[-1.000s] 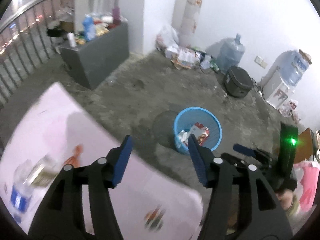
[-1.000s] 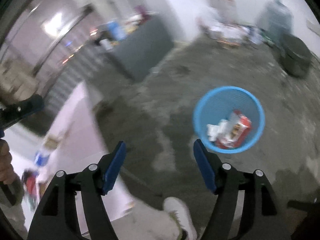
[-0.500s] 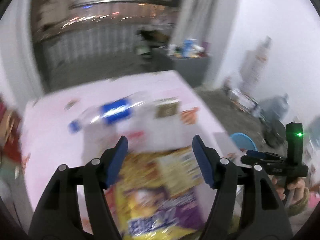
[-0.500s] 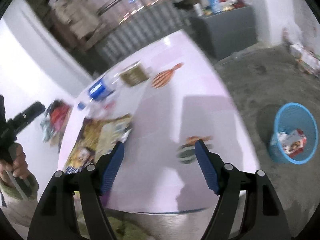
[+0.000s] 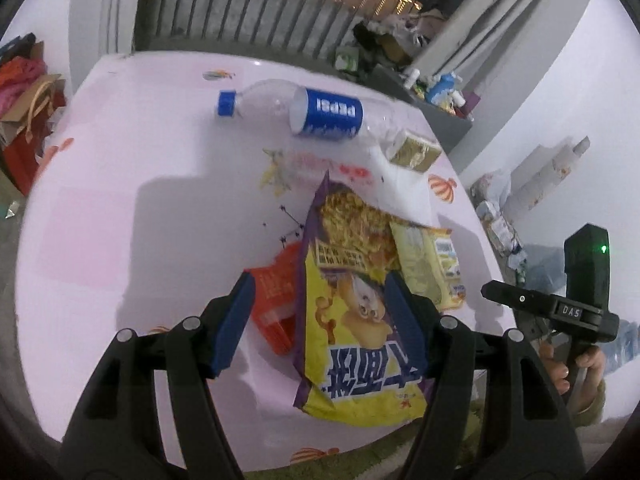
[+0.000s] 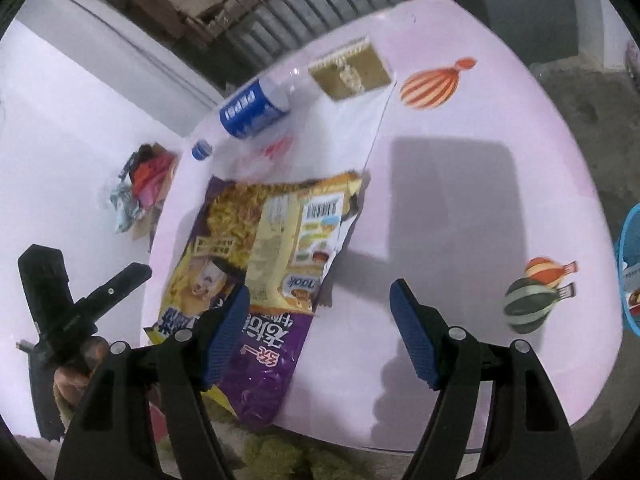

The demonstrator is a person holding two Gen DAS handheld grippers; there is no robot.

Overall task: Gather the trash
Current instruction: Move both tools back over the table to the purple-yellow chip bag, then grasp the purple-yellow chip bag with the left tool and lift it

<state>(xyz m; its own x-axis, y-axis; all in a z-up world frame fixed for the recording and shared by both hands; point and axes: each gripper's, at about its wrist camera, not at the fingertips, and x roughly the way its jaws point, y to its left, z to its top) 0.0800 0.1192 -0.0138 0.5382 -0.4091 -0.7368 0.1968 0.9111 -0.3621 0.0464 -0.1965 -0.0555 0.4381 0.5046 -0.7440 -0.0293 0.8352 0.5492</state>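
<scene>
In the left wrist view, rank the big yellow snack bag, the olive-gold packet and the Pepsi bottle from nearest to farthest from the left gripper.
Measured from the left gripper:
1. Big yellow snack bag, lying between the open jaws at the table's near edge.
2. Olive-gold packet, farther back on the right.
3. Pepsi bottle, lying on its side at the far end; its cap points left.

Blue basket (image 6: 631,272) cut by frame edge

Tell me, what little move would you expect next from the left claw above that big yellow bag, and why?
Probably a short dip toward the table, then a squeeze. The left gripper hangs open with the yellow snack bag lying flat between its blue fingers, not yet pinched. The right gripper is open over bare table, so the left seems better placed.
</scene>
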